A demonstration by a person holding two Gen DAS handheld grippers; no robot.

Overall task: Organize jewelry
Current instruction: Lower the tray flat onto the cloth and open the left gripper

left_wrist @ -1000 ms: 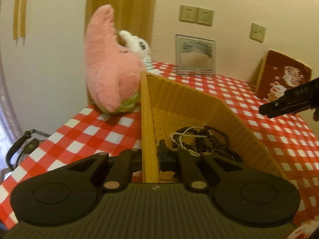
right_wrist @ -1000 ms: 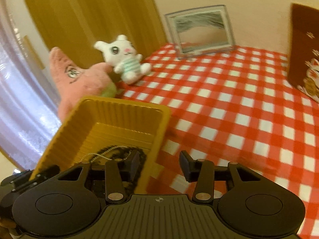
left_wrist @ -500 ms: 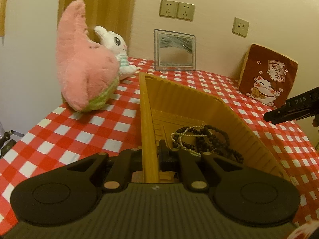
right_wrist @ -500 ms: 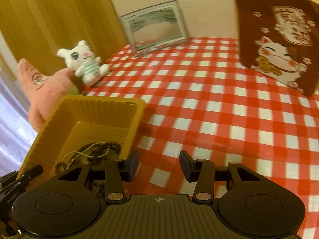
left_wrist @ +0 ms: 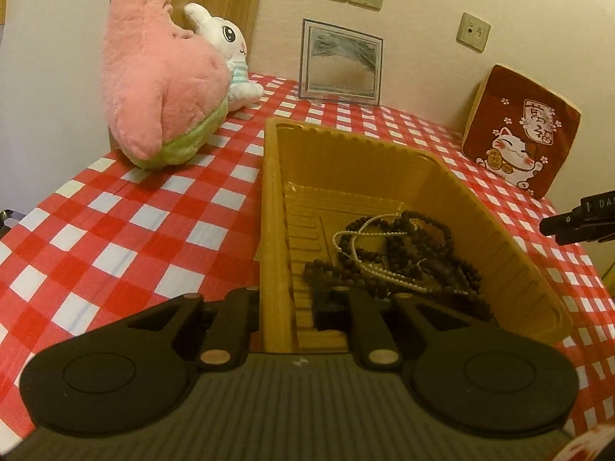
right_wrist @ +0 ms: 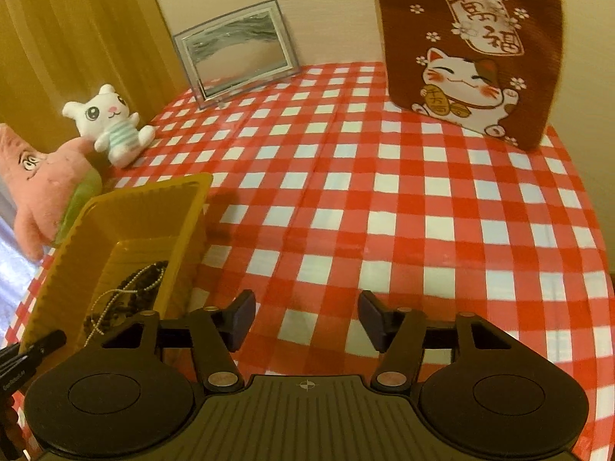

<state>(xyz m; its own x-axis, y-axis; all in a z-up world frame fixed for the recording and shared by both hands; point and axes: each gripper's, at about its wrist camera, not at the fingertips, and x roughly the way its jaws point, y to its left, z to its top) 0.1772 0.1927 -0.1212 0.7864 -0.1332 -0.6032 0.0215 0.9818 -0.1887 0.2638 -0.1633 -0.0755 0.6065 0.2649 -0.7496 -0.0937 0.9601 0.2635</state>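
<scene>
left gripper (left_wrist: pixel 286 307) straddling the yellow tray's (left_wrist: pixel 273 207) near-left wall, jaws just easing apart — beads (left_wrist: pixel 399 253) heaped inside, just right | right gripper (right_wrist: pixel 306 320) wide, empty, farther off — tray runs lengthwise away

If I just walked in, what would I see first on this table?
Probably the red-and-white checked tablecloth, and on it the yellow tray with a tangle of dark bead necklaces and a thin white one inside. At the back left a big pink starfish plush stands in front of a small white bunny plush, and at the back right a dark red lucky-cat cushion leans by the wall.
</scene>
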